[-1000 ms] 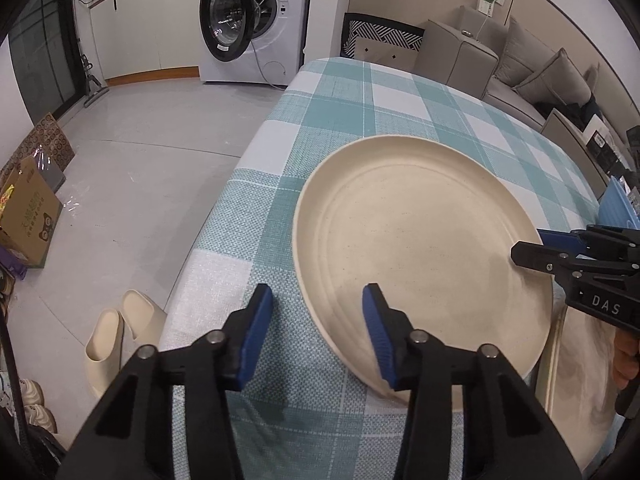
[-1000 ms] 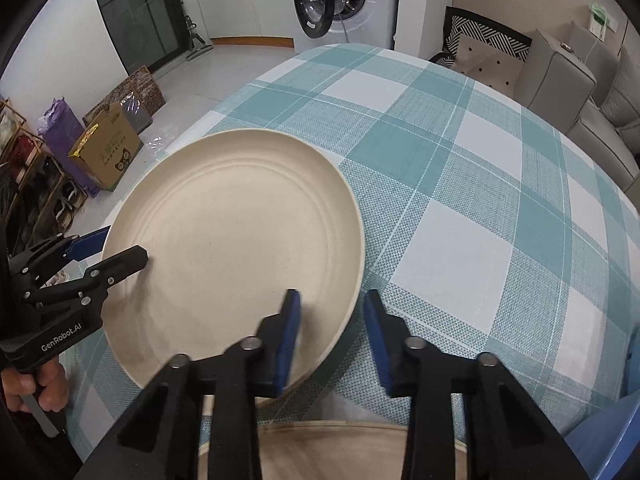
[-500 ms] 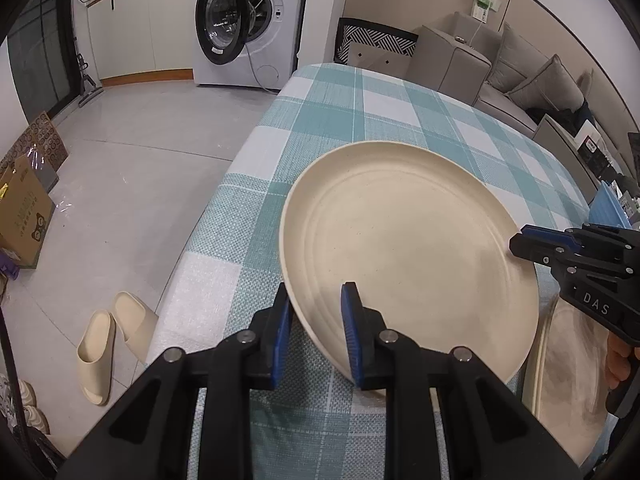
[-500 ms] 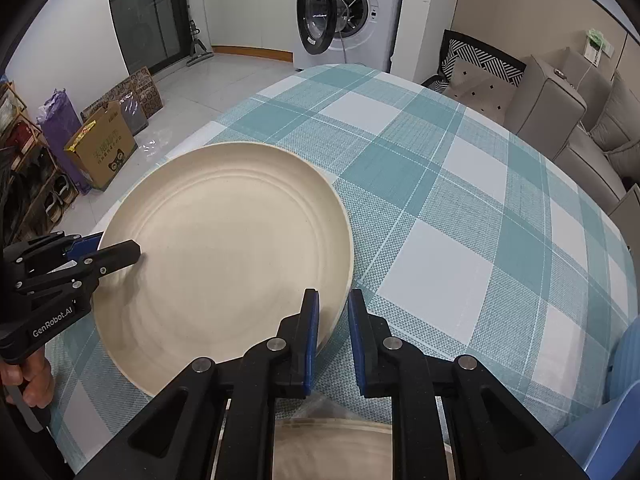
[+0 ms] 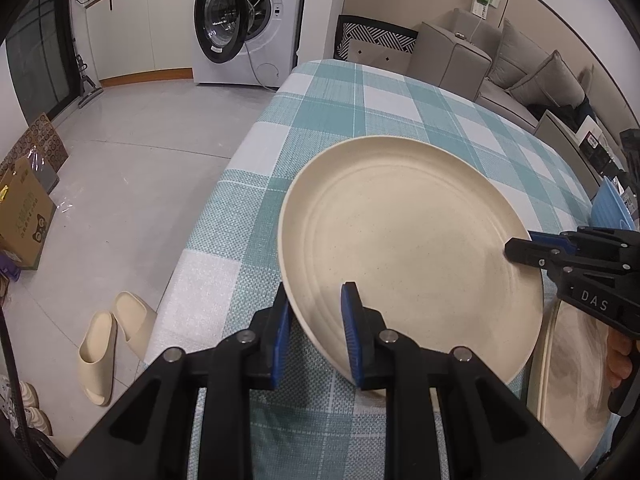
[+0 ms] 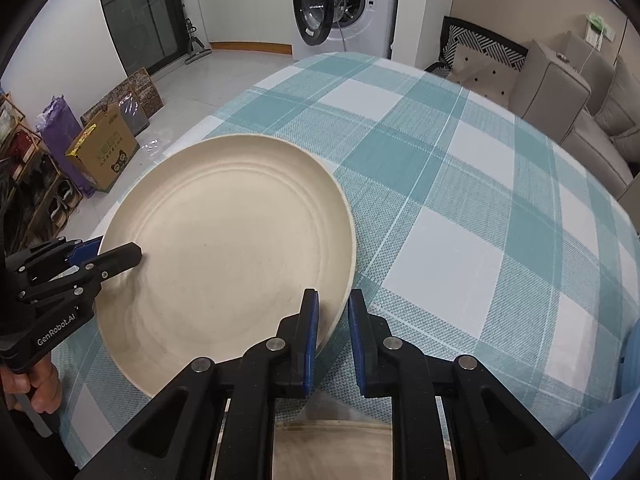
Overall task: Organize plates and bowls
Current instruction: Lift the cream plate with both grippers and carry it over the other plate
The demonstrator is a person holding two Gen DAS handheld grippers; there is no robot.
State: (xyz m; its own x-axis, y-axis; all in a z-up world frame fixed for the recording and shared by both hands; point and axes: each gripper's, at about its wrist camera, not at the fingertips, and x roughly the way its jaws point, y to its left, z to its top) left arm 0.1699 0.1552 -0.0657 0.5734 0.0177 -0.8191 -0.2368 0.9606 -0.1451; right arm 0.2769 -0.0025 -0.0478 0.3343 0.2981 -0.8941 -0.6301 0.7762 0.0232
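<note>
A large cream plate (image 5: 408, 248) is held tilted above the checked tablecloth (image 5: 360, 112). My left gripper (image 5: 314, 320) is shut on its near-left rim. My right gripper (image 6: 332, 316) is shut on the opposite rim of the same plate (image 6: 224, 236). Each gripper shows in the other's view: the right one (image 5: 520, 246) at the plate's right edge, the left one (image 6: 120, 252) at its left edge. A second cream plate (image 5: 576, 364) lies below, partly hidden, and shows at the bottom of the right wrist view (image 6: 332, 452).
The table's left edge (image 5: 208, 216) drops to a tiled floor with slippers (image 5: 108, 340) and a cardboard box (image 5: 24, 216). A blue object (image 5: 612, 208) sits at the table's right. A washing machine (image 5: 244, 20) and grey sofa (image 5: 520, 68) stand beyond.
Both grippers closed from open onto the plate's opposite rims. The plate has since risen off the cloth and tilted.
</note>
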